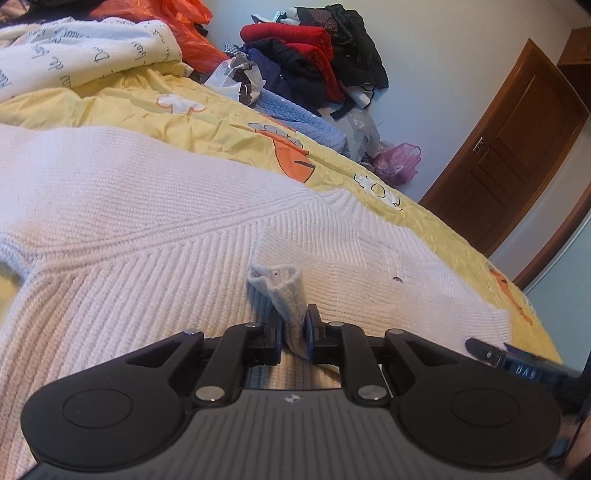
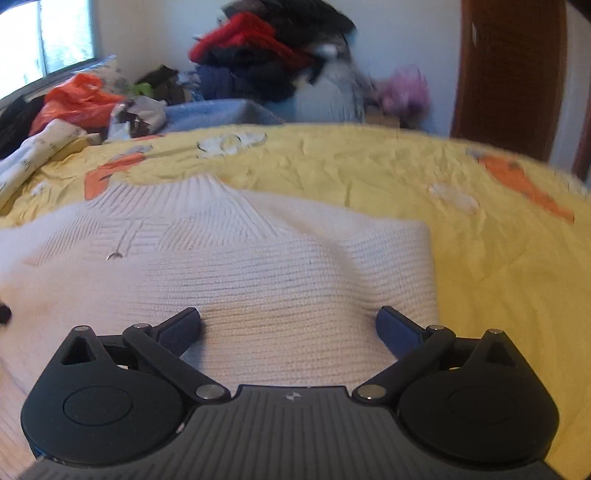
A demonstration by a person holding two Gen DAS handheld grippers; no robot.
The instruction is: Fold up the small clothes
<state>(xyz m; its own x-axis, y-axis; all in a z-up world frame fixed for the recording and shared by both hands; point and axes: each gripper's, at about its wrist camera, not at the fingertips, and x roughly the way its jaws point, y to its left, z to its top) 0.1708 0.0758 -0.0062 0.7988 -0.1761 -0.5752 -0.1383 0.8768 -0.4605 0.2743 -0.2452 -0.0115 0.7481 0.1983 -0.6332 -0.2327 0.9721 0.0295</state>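
A white knitted sweater (image 1: 147, 206) lies spread flat on the yellow bedspread (image 1: 221, 129). In the left wrist view my left gripper (image 1: 294, 323) is shut on a sleeve cuff (image 1: 275, 280) of the sweater, which stands up as a folded strip between the pads, just above the sweater's body. In the right wrist view the sweater (image 2: 258, 258) fills the foreground, its ribbed collar (image 2: 207, 188) pointing away from me. My right gripper (image 2: 289, 317) is open wide low over the sweater's right part, close to its right edge, with only flat knit under the fingers. This view is blurred.
A pile of red, black and dark blue clothes (image 1: 310, 55) sits at the far side of the bed, beside a light blue knit (image 1: 295, 114). An orange plastic bag (image 1: 192, 33) and a white printed blanket (image 1: 74, 55) lie far left. A brown door (image 1: 517, 147) stands at right.
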